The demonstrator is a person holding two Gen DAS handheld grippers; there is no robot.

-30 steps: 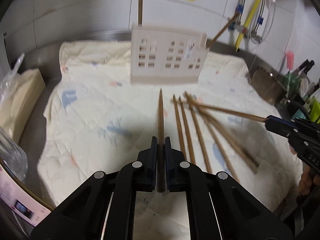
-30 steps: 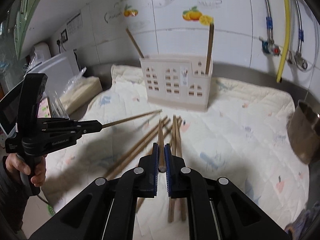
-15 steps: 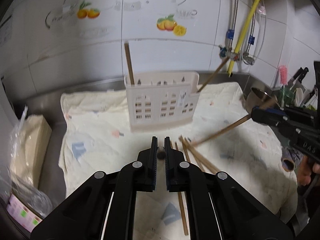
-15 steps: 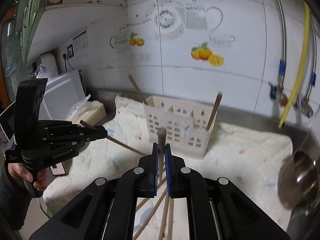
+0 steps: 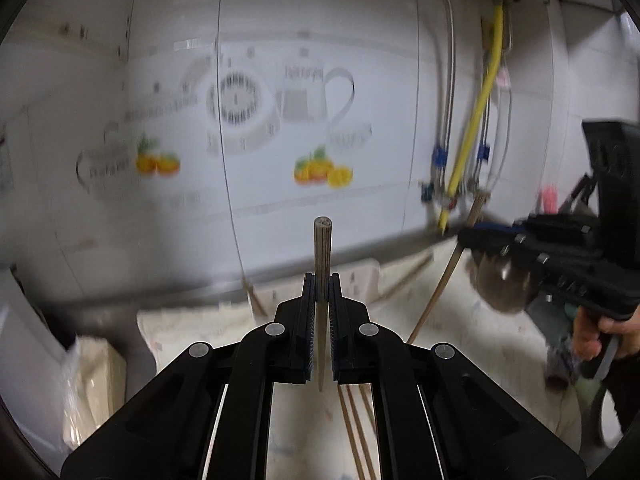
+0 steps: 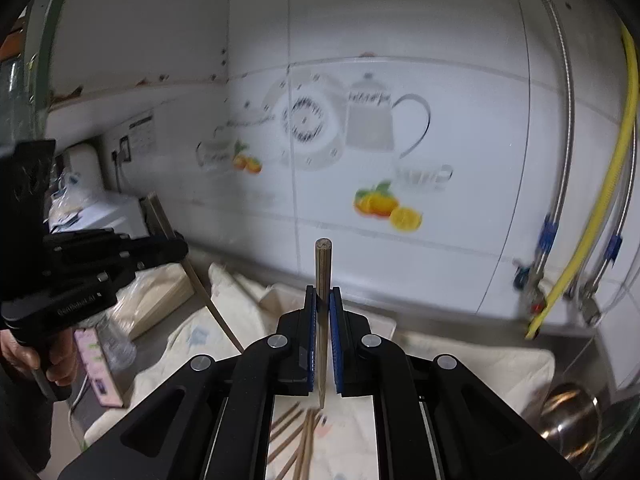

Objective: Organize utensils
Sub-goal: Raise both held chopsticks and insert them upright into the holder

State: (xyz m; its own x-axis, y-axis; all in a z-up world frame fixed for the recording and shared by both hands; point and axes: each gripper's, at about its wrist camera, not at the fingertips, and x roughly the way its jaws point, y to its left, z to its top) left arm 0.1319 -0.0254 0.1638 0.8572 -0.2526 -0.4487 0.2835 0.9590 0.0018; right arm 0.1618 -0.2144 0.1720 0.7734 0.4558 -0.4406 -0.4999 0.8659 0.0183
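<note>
Nearest, each hand-held gripper is clamped on one wooden chopstick: the left hand-held gripper [image 5: 319,280] pinches its chopstick [image 5: 322,248] upright, and the right hand-held gripper [image 6: 322,294] pinches the other chopstick [image 6: 323,272] the same way. Held by so narrow a pinch, either stick could pivot and miss the holder. Below, loose chopsticks [image 6: 298,436] lie on the cloth-covered counter [image 6: 188,340]. Only the right view shows the steel bowl [image 6: 570,416]; the cream holder [image 5: 352,280] peeks behind the left fingers.

Nothing really readable here. There's pale lettering on the side of the left gripper [image 6: 178,249] in the right wrist view, too blurry to make out. The wall tile [image 6: 360,120] decals just show smeared squiggles.
</note>
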